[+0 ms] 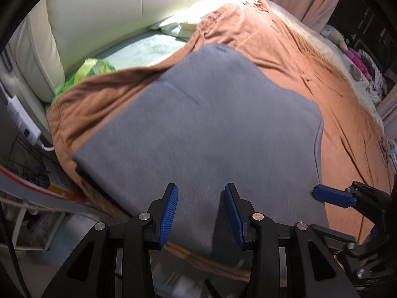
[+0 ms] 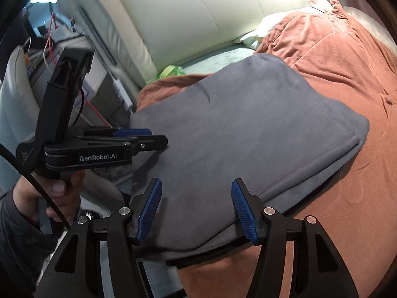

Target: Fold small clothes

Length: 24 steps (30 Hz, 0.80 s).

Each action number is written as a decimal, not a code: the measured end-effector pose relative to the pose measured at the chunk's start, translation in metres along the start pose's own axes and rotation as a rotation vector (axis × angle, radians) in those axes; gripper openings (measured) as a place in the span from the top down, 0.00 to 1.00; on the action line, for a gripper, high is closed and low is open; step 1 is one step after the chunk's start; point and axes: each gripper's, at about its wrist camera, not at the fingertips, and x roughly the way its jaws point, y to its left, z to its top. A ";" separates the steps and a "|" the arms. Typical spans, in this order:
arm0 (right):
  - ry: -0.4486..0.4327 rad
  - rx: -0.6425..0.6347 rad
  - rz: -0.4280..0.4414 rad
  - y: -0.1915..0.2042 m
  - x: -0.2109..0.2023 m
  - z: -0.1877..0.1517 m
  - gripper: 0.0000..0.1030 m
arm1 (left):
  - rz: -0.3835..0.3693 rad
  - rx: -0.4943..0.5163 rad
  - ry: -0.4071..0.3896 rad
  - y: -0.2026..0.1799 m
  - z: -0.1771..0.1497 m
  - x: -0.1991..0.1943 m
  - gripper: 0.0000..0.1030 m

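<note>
A bed (image 1: 342, 129) covered by a rust-brown blanket (image 1: 285, 49) fills the room in front of a cream padded headboard (image 1: 99, 7), with a pale pillow (image 1: 178, 23) at the head end and a cluttered floor beyond the near edge. The grey garment (image 1: 211, 129) lies flat on the blanket at the near side of the bed, apparently folded over at least once: the right wrist view shows a doubled, layered hem along its near edge. Its long axis seems to run from the near edge of the bed towards the headboard, with the near end reaching or slightly overhanging that edge. The left tool (image 1: 201, 213) hovers over the garment's near end, jaws apart and nothing between them, no pad pressing on cloth. The right tool (image 2: 196, 211) hangs over the near right part of the same garment, towards the layered hem, also standing apart and empty. In the right wrist view a hand (image 2: 58, 193) holds the left tool's grip off the garment's left edge. Both tools point down and forward at the cloth, so the garment lies directly ahead of and below each; I judge the right tool nearer the hem corner, the left nearer the left edge.
</note>
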 end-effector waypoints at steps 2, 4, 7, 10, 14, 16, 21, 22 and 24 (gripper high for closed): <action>0.021 -0.014 -0.023 0.012 0.022 0.006 0.50 | 0.001 0.005 0.008 -0.001 -0.009 0.002 0.60; 0.033 -0.031 -0.050 0.014 0.033 0.002 0.51 | -0.004 -0.001 0.010 -0.002 -0.019 0.003 0.60; 0.035 -0.040 -0.081 0.014 0.047 -0.001 0.51 | -0.016 -0.014 0.006 -0.004 -0.031 0.004 0.60; 0.053 -0.024 -0.100 0.020 0.063 -0.003 0.52 | -0.020 -0.018 0.006 -0.008 -0.042 0.003 0.60; 0.060 0.060 -0.064 0.012 0.068 -0.005 0.54 | -0.042 -0.023 -0.006 -0.014 -0.051 -0.005 0.60; 0.046 0.063 -0.055 0.015 0.056 -0.007 0.58 | -0.046 -0.008 -0.019 -0.020 -0.056 -0.012 0.60; 0.005 0.055 -0.098 0.018 0.036 -0.012 0.58 | -0.076 0.000 -0.061 -0.036 -0.067 -0.030 0.60; -0.005 0.064 -0.101 0.016 0.030 -0.015 0.58 | -0.078 0.003 -0.072 -0.040 -0.068 -0.034 0.60; -0.025 0.084 -0.116 0.012 0.020 -0.021 0.58 | -0.079 0.014 -0.090 -0.050 -0.072 -0.040 0.60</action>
